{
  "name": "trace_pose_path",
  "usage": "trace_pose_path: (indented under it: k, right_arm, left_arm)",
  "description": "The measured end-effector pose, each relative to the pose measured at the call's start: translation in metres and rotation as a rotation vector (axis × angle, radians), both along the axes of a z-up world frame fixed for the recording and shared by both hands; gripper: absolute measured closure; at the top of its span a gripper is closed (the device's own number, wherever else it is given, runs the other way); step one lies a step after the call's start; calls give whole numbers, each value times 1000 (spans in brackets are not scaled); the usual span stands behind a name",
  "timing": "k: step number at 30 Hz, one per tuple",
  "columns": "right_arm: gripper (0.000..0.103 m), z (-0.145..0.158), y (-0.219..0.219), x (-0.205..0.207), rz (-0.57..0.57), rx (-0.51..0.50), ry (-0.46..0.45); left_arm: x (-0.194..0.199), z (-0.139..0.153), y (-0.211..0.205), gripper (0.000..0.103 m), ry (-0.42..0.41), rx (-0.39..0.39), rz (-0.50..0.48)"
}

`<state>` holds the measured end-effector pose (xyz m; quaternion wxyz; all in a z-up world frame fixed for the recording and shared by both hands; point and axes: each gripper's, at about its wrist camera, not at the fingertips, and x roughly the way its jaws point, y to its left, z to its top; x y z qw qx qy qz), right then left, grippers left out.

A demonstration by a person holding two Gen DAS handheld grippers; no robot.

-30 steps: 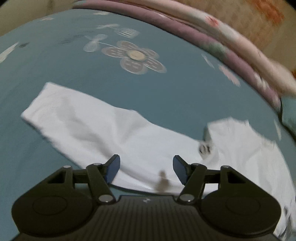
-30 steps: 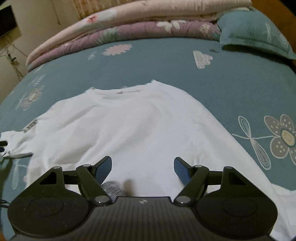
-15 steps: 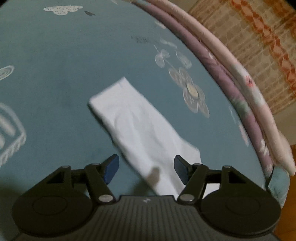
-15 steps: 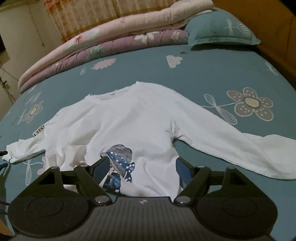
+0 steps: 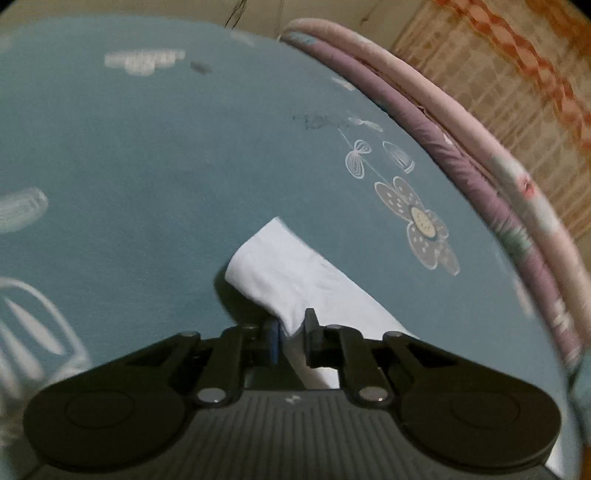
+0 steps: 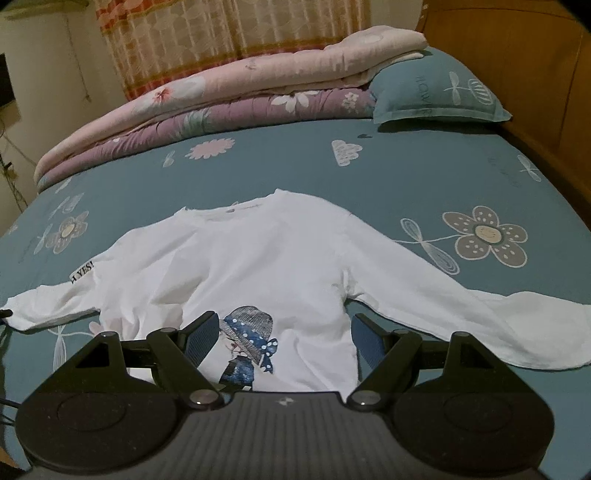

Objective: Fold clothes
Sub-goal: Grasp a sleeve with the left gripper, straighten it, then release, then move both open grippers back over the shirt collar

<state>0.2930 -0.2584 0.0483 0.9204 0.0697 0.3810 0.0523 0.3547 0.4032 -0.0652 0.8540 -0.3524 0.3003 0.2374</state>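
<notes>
I am gripping one sleeve [image 5: 280,266] of a white long-sleeved shirt [image 6: 258,266] with my left gripper [image 5: 291,338], its fingers drawn close together and pinching a fold of the white cloth near the cuff. The sleeve is running out ahead of that gripper and slightly to its left, its cuff end lying on the teal bedsheet [image 5: 129,166]. To the right of the left gripper, a grey printed flower [image 5: 421,225] is showing on the sheet, and beyond it a purple quilt [image 5: 476,173] and a pink quilt [image 5: 517,170] are lying stacked along the bed's edge.

My right gripper [image 6: 280,332] is hovering with its fingers spread wide and holding nothing, directly over the lower part of the shirt. The shirt is lying flat and face up just ahead of it, collar pointing away, with a cartoon girl in a blue hat [image 6: 247,339] printed between the fingers. One sleeve is stretching out to the right of this gripper, the other to the left, where a small black label [image 6: 82,273] is showing. Far ahead and to the right, a teal pillow [image 6: 436,96] is resting beside the folded quilts, with a patterned curtain [image 6: 236,29] hanging behind them.
</notes>
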Motion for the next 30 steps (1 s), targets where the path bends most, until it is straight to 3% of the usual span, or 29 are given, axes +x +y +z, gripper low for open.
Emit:
trace_pose_path:
  k: [8,12,16,18,20,24,25,27,30]
  right_arm:
    - [20,0,12,17,65,-15,3]
    - [20,-3,17,26,97,-19,17]
    - [20,-6,18,33,122,-32,25]
    - [20,-9,18,34,125,-30,31]
    - [20,-11,18,36,128,-28,38]
    - [20,-14,22,37,145,-30,43]
    - [20,-14,23,37,151,-32,43]
    - [19,-15,25,38,159,-33,41]
    - [18,-18,27,41,164,-31,55]
  left_arm:
    - [-46,28,-19,92,13,97,12]
    - [-65,31,-25,91,72,125,21]
    - [-78,31,-27,72,194,105,37]
    - [-76,38,-36,62,264,170,34]
    - [-73,47,-46,59,334,243,28]
    - [-53,52,-63,37,507,466,-25]
    - [-51,49,-61,33,540,489,-31]
    - [-58,44,-48,33,578,452,7]
    - [-70,62,-41,37,503,442,87]
